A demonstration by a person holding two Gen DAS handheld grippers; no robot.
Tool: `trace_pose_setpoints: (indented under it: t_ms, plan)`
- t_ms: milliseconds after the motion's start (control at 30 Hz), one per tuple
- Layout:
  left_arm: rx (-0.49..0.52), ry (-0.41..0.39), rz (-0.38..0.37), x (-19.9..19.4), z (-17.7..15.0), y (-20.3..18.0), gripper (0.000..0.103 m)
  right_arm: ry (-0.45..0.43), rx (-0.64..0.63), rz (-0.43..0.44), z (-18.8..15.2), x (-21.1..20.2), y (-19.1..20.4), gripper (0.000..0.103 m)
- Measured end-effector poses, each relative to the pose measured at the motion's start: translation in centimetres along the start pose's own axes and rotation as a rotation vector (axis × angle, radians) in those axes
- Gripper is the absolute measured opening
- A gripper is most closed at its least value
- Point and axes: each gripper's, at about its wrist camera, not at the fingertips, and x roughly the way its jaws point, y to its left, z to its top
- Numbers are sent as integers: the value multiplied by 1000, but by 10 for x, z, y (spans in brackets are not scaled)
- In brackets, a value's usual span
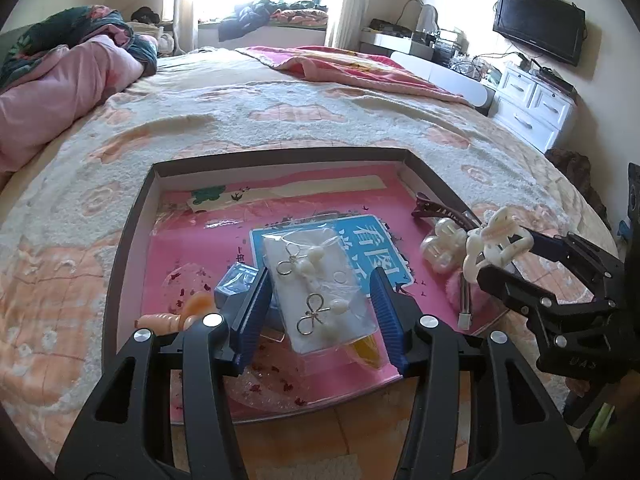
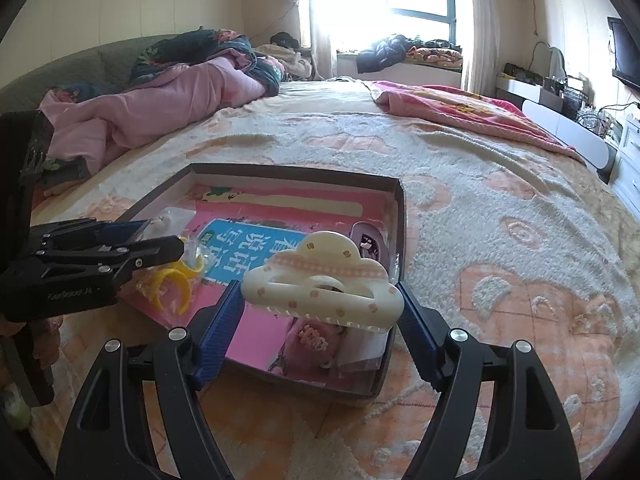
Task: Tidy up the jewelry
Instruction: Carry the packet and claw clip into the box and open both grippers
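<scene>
Two grippers over one shallow dark-walled cardboard box (image 1: 132, 216) that sits on the cream and peach fleece bedspread (image 1: 280, 112). My left gripper (image 1: 320, 304) straddles a clear plastic packet of silver-loop pearl earrings on a white card (image 1: 316, 280); the blue ribbed pads stand at both long edges, jaws at a middling gap. The left pad meets the card edge; on the right side I cannot make out contact, so I read it as a hold but not a sure one. My guess is the packet is carried flat so the earrings do not slide. My right gripper (image 2: 320, 308) has jaws spread wide around a cream cloud-shaped plastic hair claw with peach dots (image 2: 320, 280), pads against both its ends, the claw lifted above the box's near right corner, where I judge it is bound. Already in the box: a pink glossy booklet with a blue label (image 1: 368, 240) as liner, a yellow plastic hair hoop piece (image 2: 172, 284), a dark maroon clip (image 1: 436, 208), pearl-white rounded hair pieces (image 1: 440, 248) and something pink and fluffy. Hard to read: the pink item under the claw is seen only through the gap, the blue box beside the left pad is half covered, and the box's near wall is cut off by my own fingers.
</scene>
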Motion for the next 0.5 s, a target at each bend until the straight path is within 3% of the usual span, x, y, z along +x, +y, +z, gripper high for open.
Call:
trace_pose_setpoints:
  t_ms: [200,500]
  plan:
    - [-8,-7,-5,-3,0,1,49,12,-17,22,-6,-2,8,74]
    - [-18,-17,-9,-9,0,0,62,-4,1,48,-10,-14,10,87]
